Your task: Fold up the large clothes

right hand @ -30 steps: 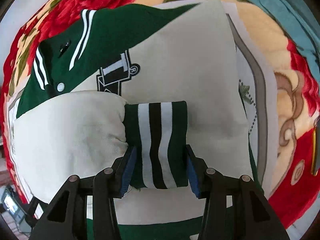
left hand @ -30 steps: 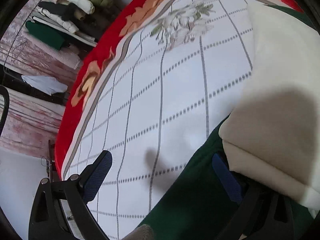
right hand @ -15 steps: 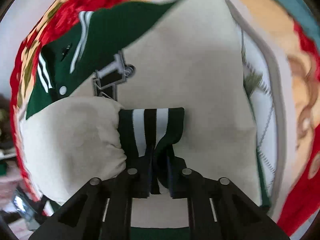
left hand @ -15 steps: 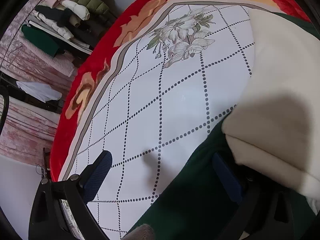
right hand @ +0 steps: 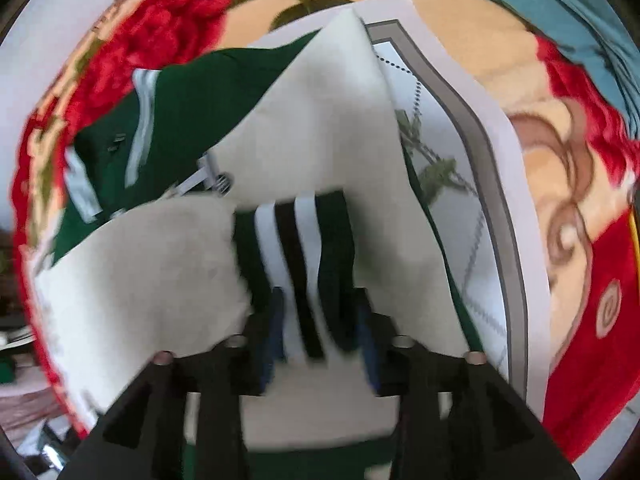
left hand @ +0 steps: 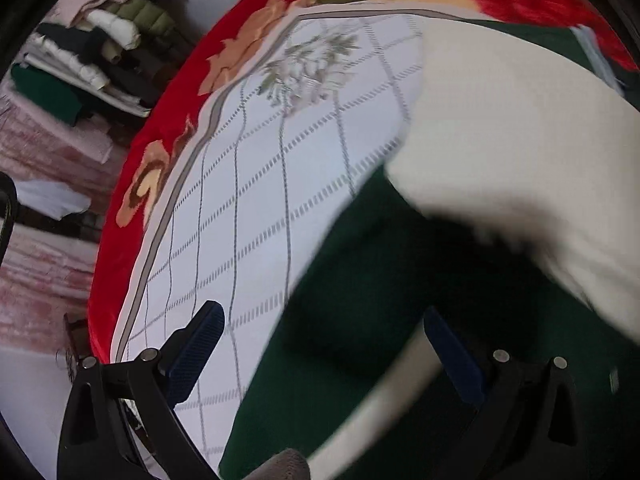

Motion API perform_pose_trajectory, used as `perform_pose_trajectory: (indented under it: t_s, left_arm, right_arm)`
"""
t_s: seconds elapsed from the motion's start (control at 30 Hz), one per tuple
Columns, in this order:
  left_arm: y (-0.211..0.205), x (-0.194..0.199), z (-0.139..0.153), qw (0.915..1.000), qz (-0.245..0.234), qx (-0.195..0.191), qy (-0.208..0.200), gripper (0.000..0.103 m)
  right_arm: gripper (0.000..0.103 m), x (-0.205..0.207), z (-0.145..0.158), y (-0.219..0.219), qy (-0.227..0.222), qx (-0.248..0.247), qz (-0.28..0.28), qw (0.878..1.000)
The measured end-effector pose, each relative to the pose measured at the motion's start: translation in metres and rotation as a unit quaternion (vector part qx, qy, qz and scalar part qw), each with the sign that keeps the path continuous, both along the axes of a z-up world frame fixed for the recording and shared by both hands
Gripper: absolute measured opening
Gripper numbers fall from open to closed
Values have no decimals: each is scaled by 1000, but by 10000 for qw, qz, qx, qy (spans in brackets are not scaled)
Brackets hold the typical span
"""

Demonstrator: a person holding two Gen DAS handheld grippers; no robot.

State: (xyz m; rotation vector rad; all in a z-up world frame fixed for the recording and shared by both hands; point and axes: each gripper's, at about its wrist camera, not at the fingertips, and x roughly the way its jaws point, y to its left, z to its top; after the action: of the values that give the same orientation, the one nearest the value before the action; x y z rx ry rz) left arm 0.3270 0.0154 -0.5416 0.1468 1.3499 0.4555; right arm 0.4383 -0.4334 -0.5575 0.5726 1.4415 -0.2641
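Green-and-cream jacket (right hand: pixel 320 128) lying folded on the bedspread (left hand: pixel 260 200), striped cuff (right hand: pixel 296 248) resting on the cream sleeves. Right gripper (right hand: pixel 320 320) opening, cuff between its pads. Left gripper (left hand: pixel 324 344) open wide over the jacket's near green edge, holding nothing. Clothes pile (left hand: pixel 92 60) far left.

Jacket (right hand: pixel 320 128) spread on blanket (left hand: pixel 280 184) covering bed; sleeves folded across body, striped cuff (right hand: pixel 296 248) on top at centre. Clothes pile (left hand: pixel 92 52) beyond bed's edge.
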Motion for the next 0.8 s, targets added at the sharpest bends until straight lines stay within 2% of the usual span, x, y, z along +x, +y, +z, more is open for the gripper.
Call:
perform_pose_trajectory:
  t_s: [0.07, 0.13, 0.23, 0.3, 0.4, 0.43, 0.5, 0.57, 0.6, 0.63, 0.67, 0.7, 0.8]
  left_arm:
    - [-11, -24, 10, 9995, -305, -86, 64, 103]
    - [-24, -50, 10, 9969, -737, 0, 258, 103]
    - [-38, -84, -6, 9901, -1236, 57, 667, 103]
    - [-43, -104, -21, 9856, -1392, -130, 955, 103]
    - [-51, -126, -44, 9773, -1695, -153, 1260, 103]
    - [-51, -131, -49, 9761, -1734, -147, 1303, 103]
    - [-51, -135, -54, 9753, -1778, -215, 1292, 103]
    - [-50, -137, -56, 9752, -1792, -276, 1266, 103]
    - [-49, -136, -57, 9750, -1799, -313, 1269, 103]
    - [-47, -135, -59, 9746, -1792, -371, 1293, 103]
    - [-46, -134, -60, 9744, -1778, -428, 1308, 103]
    - [-44, -132, -61, 9739, -1776, -491, 1325, 103]
    - [-41, -129, -62, 9735, -1761, -633, 1317, 103]
  right_arm:
    - [48, -31, 10, 12, 73, 130, 120, 9998]
    - [48, -70, 14, 43, 287, 364, 431, 9980]
    - [48, -138, -9, 103, 992, 1002, 890, 9860]
    - [48, -181, -24, 137, 1350, 1414, 939, 9762]
    - [48, -234, -40, 174, 1655, 1741, 942, 9661]
    - [48, -239, -47, 188, 1716, 1670, 1080, 9649]
    - [51, -248, -65, 213, 1838, 1076, 1489, 9657]
    - [50, -251, -69, 224, 1810, 653, 1571, 9687]
    - [45, -252, -68, 226, 1797, 476, 1425, 9722]
    - [22, -253, -66, 228, 1778, 329, 1374, 9739]
    - [12, -253, -63, 229, 1723, 313, 1293, 9760]
    - [5, -255, -60, 229, 1736, 360, 1170, 9772]
    - [4, -261, -38, 229, 1517, 734, 800, 9824]
